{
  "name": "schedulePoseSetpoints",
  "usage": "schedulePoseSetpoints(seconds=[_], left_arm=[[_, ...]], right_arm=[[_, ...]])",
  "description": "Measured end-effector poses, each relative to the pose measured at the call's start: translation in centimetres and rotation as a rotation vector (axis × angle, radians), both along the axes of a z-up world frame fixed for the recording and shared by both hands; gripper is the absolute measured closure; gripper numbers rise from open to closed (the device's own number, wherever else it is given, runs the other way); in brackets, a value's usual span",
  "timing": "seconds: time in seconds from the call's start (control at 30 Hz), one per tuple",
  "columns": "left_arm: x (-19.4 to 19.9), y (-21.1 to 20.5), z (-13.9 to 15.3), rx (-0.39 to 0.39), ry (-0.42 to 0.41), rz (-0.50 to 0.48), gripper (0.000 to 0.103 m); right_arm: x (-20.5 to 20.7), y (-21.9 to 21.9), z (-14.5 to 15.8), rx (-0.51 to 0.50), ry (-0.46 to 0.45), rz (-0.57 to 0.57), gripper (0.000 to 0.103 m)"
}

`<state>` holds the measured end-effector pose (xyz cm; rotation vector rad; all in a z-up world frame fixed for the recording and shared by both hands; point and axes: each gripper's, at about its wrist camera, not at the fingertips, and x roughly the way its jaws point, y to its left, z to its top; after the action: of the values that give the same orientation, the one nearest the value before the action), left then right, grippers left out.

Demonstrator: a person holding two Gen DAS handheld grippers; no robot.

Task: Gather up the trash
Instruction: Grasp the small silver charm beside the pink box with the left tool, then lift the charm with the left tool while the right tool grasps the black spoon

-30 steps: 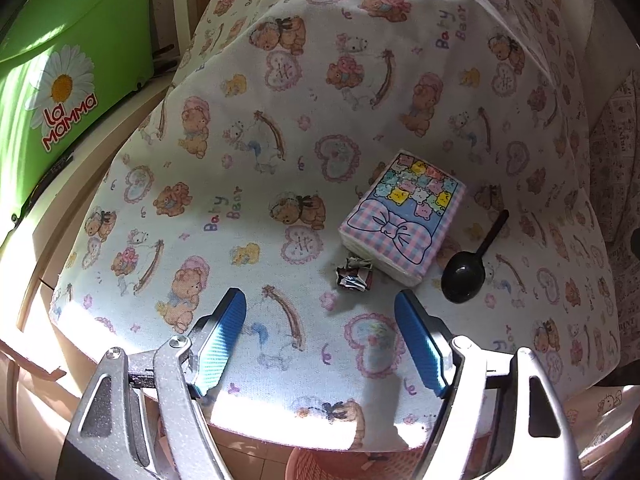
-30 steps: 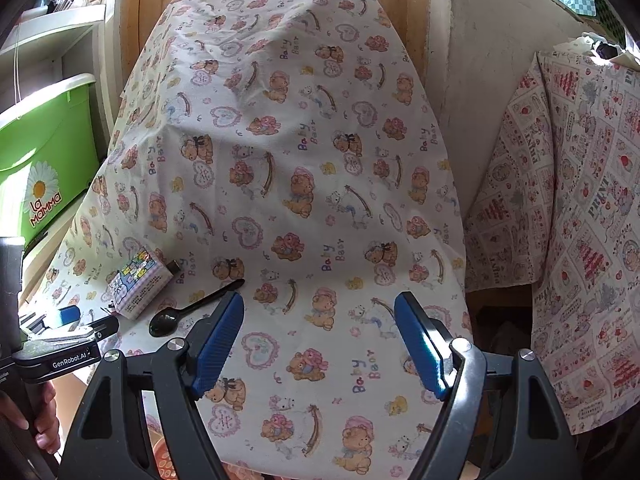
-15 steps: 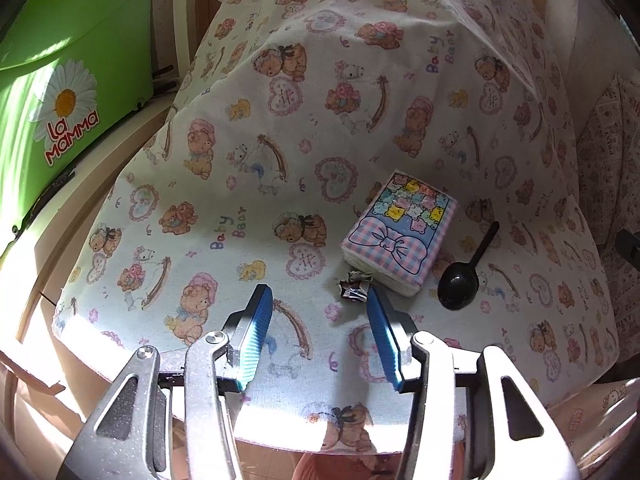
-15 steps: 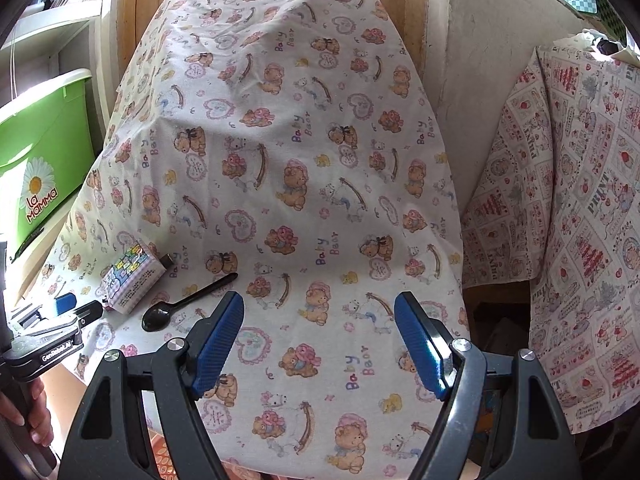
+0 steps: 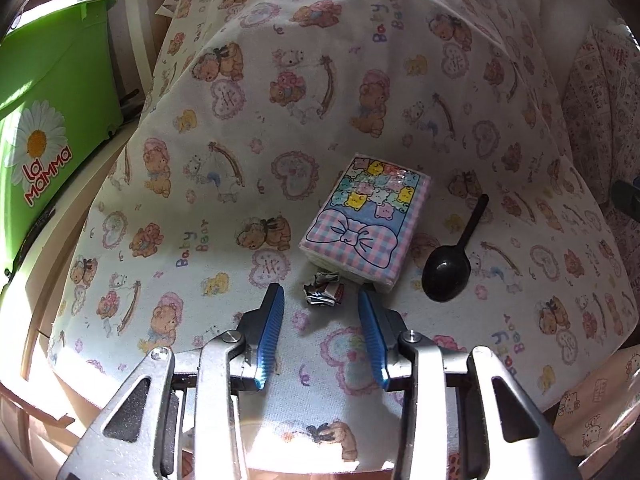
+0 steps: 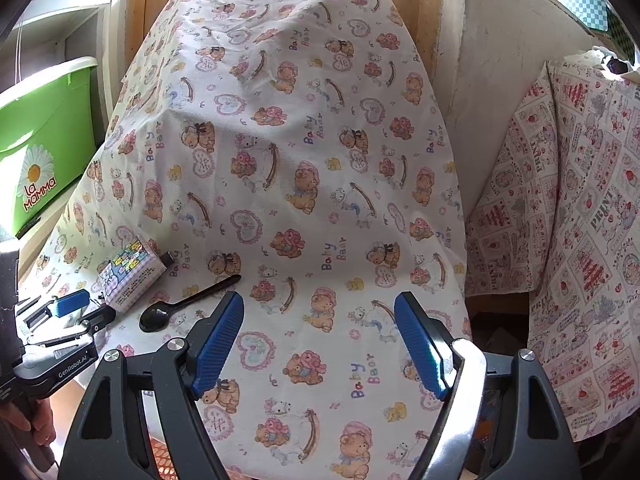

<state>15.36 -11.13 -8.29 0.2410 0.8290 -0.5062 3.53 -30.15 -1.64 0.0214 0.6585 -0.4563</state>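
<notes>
My left hand-held gripper (image 5: 320, 300) is closing around the wrapper (image 5: 323, 289), which lies near the counter's (image 5: 200, 184) front edge, touching the tissue pack's (image 5: 366, 220) near corner; the pads aren't on it yet. I should keep the tips low on the cloth and clear of the pack. My right hand-held gripper (image 6: 319, 312) hovers wide open, empty.

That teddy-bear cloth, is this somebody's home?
Probably a lived-in home, perhaps a child's corner: the Baby Bear cloth drapes the furniture, a cartoon tissue pack and black plastic spoon lie on it, and a green tub sits beside it.
</notes>
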Motion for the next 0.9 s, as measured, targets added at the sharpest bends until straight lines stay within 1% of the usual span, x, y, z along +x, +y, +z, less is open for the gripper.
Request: schedulePoseSetpoints(seconds=[0.03,0.07,0.23,0.3,0.37,0.53,0.6,0.67,0.77,0.9], left_arm=[[0.1,0.0,0.0,-0.011,0.009,-0.003,0.081],[0.1,-0.1,0.1,-0.016,0.017,-0.006,0.087],[-0.1,0.1,1.0,-0.048,0.029,-0.011,0.088],[-0.5,0.2,1.6,-0.044,0.020,-0.008,0.088],[-0.7,0.5,2.1,-0.029,0.016,0.008,0.088],[-1.2,1.8,3.6,-0.042,0.012,0.059,0.088],[-1.3,2.3,4.2,-0.044,-0.014,0.080,0.088],[-1.2,2.9,4.6,-0.059,-0.017,0.105,0.088],[-0.9,3.6,5.0,-0.080,-0.006,0.125,0.088],[-0.7,4.1,5.4,-0.076,-0.020,0.144,0.088]], right_arm=[[0.0,0.1,-0.1,-0.005,0.003,0.003,0.023],[0.1,0.1,-0.1,-0.007,0.007,0.005,0.023],[0.4,0.4,-0.6,-0.007,0.022,0.011,0.023],[0.5,0.4,-0.8,-0.006,0.028,0.014,0.023],[0.7,0.5,-0.9,0.015,0.028,0.020,0.023],[1.7,1.1,-1.2,0.097,0.026,0.062,0.023],[2.5,1.7,-1.5,0.109,0.038,0.083,0.023],[3.6,2.4,-2.0,0.105,0.056,0.090,0.023],[5.5,3.2,-2.8,0.104,0.080,0.081,0.023],[8.0,3.5,-4.0,0.150,0.109,0.056,0.023]])
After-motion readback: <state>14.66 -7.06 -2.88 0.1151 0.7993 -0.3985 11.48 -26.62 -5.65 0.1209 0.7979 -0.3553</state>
